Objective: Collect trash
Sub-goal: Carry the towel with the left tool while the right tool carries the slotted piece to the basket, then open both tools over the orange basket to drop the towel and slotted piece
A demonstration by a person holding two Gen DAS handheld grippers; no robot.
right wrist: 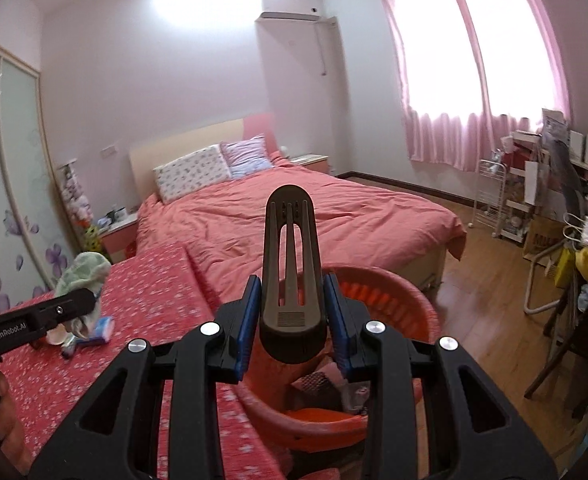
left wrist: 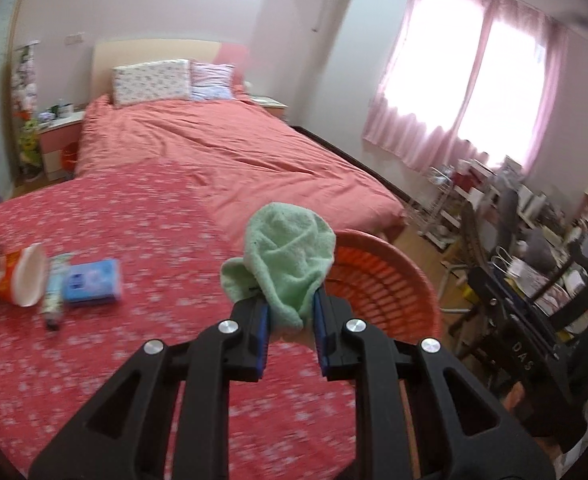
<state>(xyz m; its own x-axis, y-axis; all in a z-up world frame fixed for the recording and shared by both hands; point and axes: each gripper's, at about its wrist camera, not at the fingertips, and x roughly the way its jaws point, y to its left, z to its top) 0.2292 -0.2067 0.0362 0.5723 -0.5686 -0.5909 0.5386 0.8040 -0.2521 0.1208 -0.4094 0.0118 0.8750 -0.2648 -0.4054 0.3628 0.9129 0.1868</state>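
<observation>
Trash basket [right wrist: 378, 292], orange, is sitting off the bench [left wrist: 94, 360] edge, receiving: left tool [left wrist: 292, 316] is pinching a green cloth [left wrist: 290, 256] beside its rim, while right tool [right wrist: 293, 312] is clamping a brown slotted plastic piece [right wrist: 290, 264] above it, seemingly for dropping.

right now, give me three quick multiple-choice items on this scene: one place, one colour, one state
1. Where is the paper cup?
A on the red cloth
B in the basket
C on the pillow

2. What colour is the basket?
A blue
B orange
C white

3. The left hand-held gripper is:
A open and bare
B shut on the green cloth
C shut on the cup

Key: 1 A, it lies tipped beside the blue tissue pack; 2 B, its slatted wall is orange; 3 B, cloth pinched between the pads.
</observation>
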